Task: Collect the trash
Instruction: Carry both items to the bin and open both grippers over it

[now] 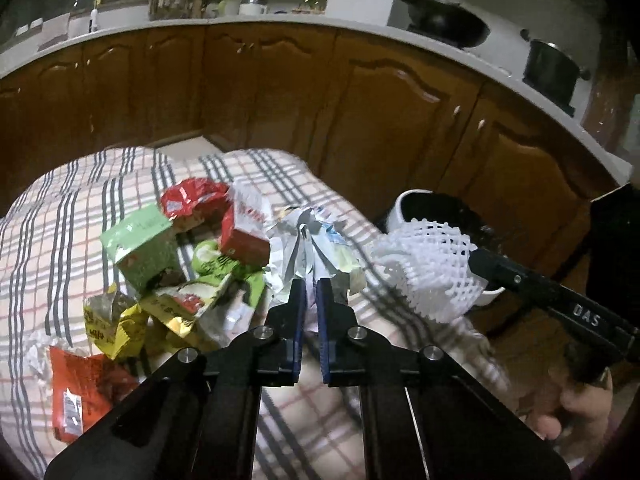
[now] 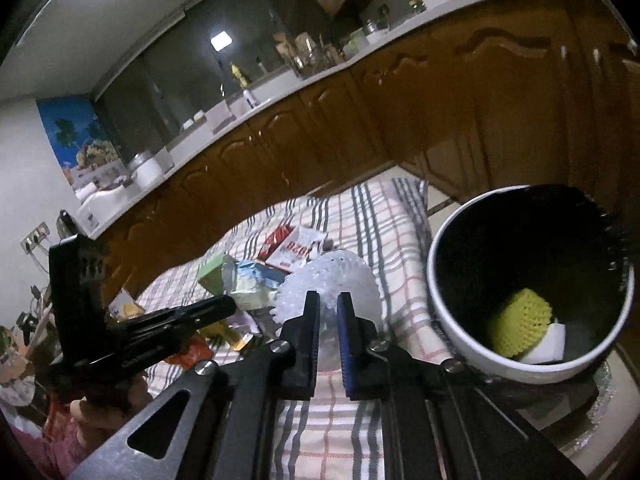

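My left gripper (image 1: 312,286) is shut on a crumpled silvery-white wrapper (image 1: 304,240), which it holds just above the checked cloth (image 1: 60,216). My right gripper (image 2: 328,300) is shut on a white foam fruit net (image 2: 332,276); the left wrist view shows the net (image 1: 428,264) hanging beside the bin. The white bin (image 2: 520,372) with a black liner stands right of the cloth and holds a yellow foam net (image 2: 520,322) and a white scrap. On the cloth lies a pile of trash: a green box (image 1: 140,248), red wrappers (image 1: 192,200), a yellow wrapper (image 1: 112,328) and an orange packet (image 1: 76,392).
Brown wooden cabinets (image 1: 380,120) under a white countertop (image 1: 280,20) curve behind the cloth. A wok (image 1: 448,24) and a pot (image 1: 552,68) sit on the counter at the right. A person's hand (image 1: 576,404) grips the right tool.
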A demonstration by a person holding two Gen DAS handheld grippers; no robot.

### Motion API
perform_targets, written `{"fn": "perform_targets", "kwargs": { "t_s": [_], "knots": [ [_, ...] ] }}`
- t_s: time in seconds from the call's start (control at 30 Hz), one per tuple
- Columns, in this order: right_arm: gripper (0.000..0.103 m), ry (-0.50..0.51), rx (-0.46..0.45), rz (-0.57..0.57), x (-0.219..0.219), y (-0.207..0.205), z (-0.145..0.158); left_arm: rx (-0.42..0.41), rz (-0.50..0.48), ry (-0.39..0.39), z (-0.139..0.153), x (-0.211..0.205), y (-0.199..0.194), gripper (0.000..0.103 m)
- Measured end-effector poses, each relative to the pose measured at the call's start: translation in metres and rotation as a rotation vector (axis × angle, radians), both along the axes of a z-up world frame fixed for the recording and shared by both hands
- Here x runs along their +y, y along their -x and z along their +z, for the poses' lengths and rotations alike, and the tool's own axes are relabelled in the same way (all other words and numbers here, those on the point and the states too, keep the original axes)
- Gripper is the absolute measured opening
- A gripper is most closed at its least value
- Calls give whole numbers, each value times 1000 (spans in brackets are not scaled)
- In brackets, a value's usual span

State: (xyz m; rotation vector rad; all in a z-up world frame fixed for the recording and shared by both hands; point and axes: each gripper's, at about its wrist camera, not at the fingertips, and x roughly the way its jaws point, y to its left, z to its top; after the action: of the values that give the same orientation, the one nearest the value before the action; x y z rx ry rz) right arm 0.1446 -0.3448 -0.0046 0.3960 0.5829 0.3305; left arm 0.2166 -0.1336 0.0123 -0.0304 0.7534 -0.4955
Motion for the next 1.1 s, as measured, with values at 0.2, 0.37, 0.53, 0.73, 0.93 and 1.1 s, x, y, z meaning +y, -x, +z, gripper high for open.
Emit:
{"fn": "perform_targets", "kwargs": {
  "t_s": [0.2,0.37,0.53,0.73,0.93,1.1],
  "knots": [
    [8,-8,-17,-75,-30,10,6,-28,-54,17,14,-18,5,5],
    [8,-7,-26,-146,-60,18,9,-18,-113,41,20,-42,2,5],
    [8,-7,-22,-221,-93,20,9,-24,-163,36,26,-71,-1,5],
    [9,6,-15,-284,-117,21,7,-18,-210,22,27,-103,-8,5],
    [9,30,0,-311,-128,13,6,13,-249,23,25,-129,-23,5],
    [9,54,15,-327,-131,7,5,31,-265,18,24,-149,-34,5]
  ]
}}
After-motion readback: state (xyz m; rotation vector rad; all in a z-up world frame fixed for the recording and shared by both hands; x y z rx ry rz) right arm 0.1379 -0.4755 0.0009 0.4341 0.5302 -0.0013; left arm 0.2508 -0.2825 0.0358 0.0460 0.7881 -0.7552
